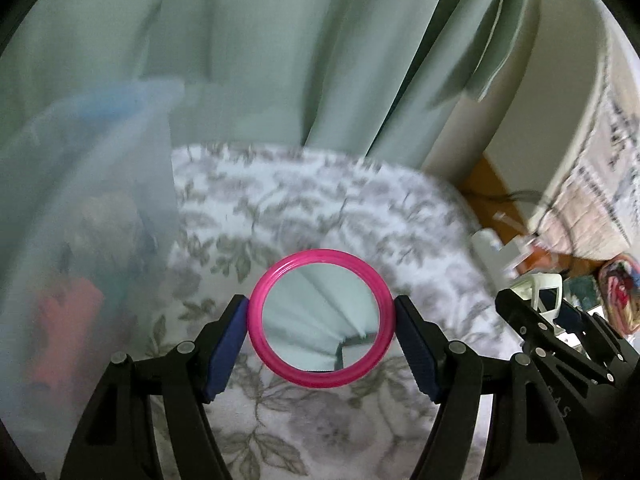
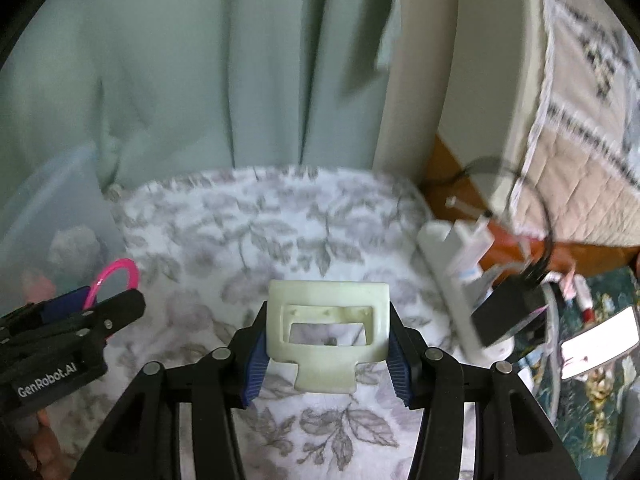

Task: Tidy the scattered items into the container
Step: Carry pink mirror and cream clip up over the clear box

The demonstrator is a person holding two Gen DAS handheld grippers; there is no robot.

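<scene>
A round pink-rimmed mirror (image 1: 319,317) is clamped by the left hand-held gripper (image 1: 320,344), a cream plastic frame (image 2: 329,330) by the right hand-held gripper (image 2: 326,364), above open floral fabric (image 2: 280,220).

Mirror (image 1: 320,322): I see a round one with a pink rim, centre-bottom of the left wrist frame, clamped at both edges, face tilted up, reflecting green curtain.
White plastic piece (image 2: 329,326): I see a cream frame with a rectangular window and a lower tab, centre of the right wrist frame, pinched at both sides.
Container (image 1: 92,216): translucent bin with bluish rim, left edge of frame, blurred items inside.
</scene>
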